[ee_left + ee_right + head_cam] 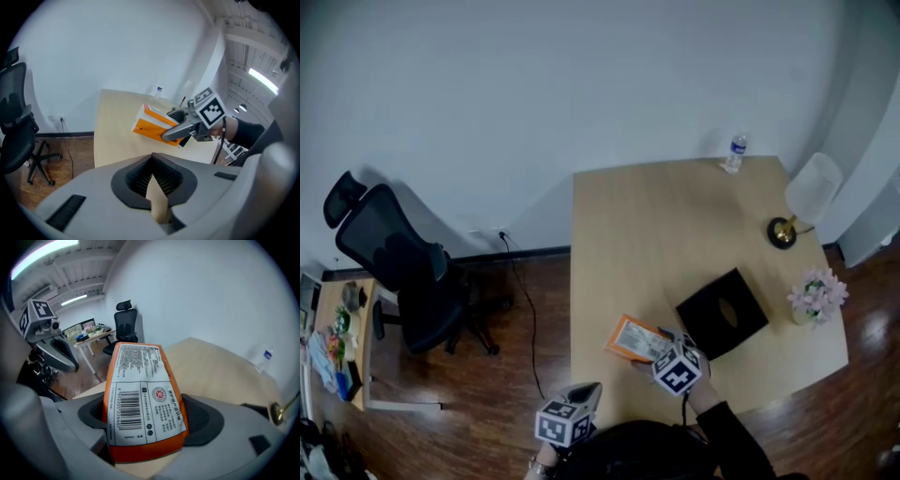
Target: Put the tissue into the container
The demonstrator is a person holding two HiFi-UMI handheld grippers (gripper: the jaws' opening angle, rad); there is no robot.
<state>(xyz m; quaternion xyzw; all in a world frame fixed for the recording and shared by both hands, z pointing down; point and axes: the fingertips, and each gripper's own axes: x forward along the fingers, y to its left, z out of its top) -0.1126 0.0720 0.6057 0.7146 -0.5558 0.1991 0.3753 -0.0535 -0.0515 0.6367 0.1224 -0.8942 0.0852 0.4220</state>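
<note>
Your right claw (146, 425) is clamped on the tissue pack (140, 394), just beside the container (723, 313). Your left claw (153, 165) is closed and empty.

Head view: mounted high and facing steeply down, far from the light wooden table (628, 234) at centre-right of the frame.

Left gripper view: rides on the left gripper (152, 180) and faces across the table toward the white wall (117, 47), at mid-range.

Right gripper view: rides on the right gripper (666, 347), very near the orange-and-white printed tissue pack (140, 399), which fills the frame centre.

Shared in all three views: the pack, the table and the black mesh office chair (412, 272). Each gripper view also shows the other gripper.
</note>
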